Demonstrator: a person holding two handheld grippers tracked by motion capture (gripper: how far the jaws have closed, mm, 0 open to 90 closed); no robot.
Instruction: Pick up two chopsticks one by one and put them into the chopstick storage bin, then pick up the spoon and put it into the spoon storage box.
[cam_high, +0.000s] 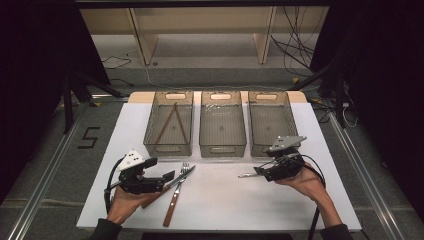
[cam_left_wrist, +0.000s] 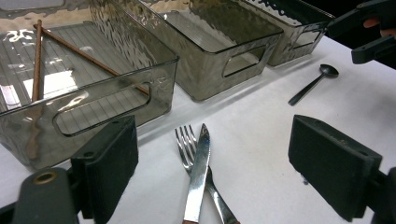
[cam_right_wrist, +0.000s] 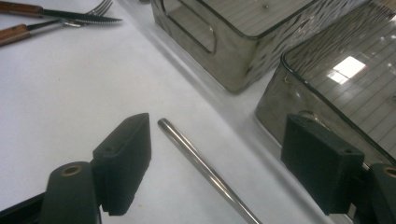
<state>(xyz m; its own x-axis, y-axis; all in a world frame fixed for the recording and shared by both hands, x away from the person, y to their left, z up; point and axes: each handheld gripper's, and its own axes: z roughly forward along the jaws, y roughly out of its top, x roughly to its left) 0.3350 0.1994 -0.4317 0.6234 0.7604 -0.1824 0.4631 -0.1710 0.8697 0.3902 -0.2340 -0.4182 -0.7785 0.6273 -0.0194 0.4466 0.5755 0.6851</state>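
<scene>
**Both grippers spread over cutlery on the white table**

Your left gripper (cam_left_wrist: 212, 163) stands with its jaws wide apart and nothing pressed between them. Between them lie the knife (cam_left_wrist: 198, 168) and the fork (cam_left_wrist: 187, 144), crossed on the white table (cam_high: 220, 195) just in front of the left bin (cam_high: 169, 123). Both have shiny steel fronts and brown wooden handles; the serrated blade tip and the tines point toward the bins, the handles back toward you.

Your right gripper (cam_right_wrist: 215, 163) is likewise released, its jaws straddling the slim round steel handle of the spoon (cam_right_wrist: 201, 165) without touching it. The spoon lies flat near the right bin (cam_high: 270, 120), its long axis running across the table, bowl end (cam_left_wrist: 328, 71) at your gripper.

The three bins are smoky, translucent plastic with ribbed floors. Two brown chopsticks (cam_high: 172, 122) lean together in the left one.
</scene>
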